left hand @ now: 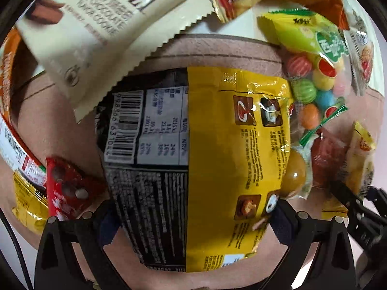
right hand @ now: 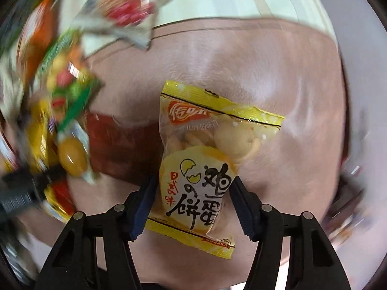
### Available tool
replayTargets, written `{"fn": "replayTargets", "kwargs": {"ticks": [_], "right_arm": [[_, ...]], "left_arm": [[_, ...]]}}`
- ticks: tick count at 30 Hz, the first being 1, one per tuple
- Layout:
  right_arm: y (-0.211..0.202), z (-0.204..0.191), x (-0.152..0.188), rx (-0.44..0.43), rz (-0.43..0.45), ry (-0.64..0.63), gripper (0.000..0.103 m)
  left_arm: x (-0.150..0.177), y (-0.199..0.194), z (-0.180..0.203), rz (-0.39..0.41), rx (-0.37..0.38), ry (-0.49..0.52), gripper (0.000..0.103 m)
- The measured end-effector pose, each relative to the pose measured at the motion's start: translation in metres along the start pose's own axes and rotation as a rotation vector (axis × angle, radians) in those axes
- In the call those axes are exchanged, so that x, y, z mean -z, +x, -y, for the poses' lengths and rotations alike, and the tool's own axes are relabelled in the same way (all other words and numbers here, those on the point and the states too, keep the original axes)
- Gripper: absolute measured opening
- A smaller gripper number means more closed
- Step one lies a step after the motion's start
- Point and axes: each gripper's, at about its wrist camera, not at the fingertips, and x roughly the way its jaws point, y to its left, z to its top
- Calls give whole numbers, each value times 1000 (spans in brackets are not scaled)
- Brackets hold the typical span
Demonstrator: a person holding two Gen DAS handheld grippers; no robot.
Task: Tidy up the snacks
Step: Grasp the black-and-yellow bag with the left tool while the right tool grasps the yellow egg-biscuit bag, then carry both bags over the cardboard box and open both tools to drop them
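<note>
Left gripper (left hand: 193, 220): clenched across the lower part of a yellow-and-black snack packet (left hand: 193, 164), which reaches forward over the brown mat (left hand: 217, 48). Right gripper (right hand: 191, 207): clenched on the lower half of a yellow egg-biscuit pouch (right hand: 200, 159) over the same mat. Candy-ball bag (left hand: 312, 82) near the mat's far right edge; cookie packet (left hand: 101, 24) at the far left edge.

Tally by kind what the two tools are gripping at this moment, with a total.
Yellow-and-black packet, in the left tool: 1
Yellow biscuit packet, in the right tool: 1
Total: 2
</note>
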Motion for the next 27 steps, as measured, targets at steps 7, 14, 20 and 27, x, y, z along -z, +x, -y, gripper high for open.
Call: {"fn": "replayTargets", "kwargs": {"ticks": [7, 14, 20, 27], "right_arm": [[1, 5, 5, -97, -4, 69, 70], [5, 2, 8, -138, 14, 165, 70], [-8, 17, 17, -110, 62, 132, 53], [-52, 19, 46, -180, 102, 86, 44]], "left_arm": [[-7, 6, 10, 80, 3, -7, 96], [-5, 11, 13, 130, -14, -38, 86], [40, -5, 25, 160, -2, -54, 85], [62, -34, 34, 230, -20, -68, 85]]}}
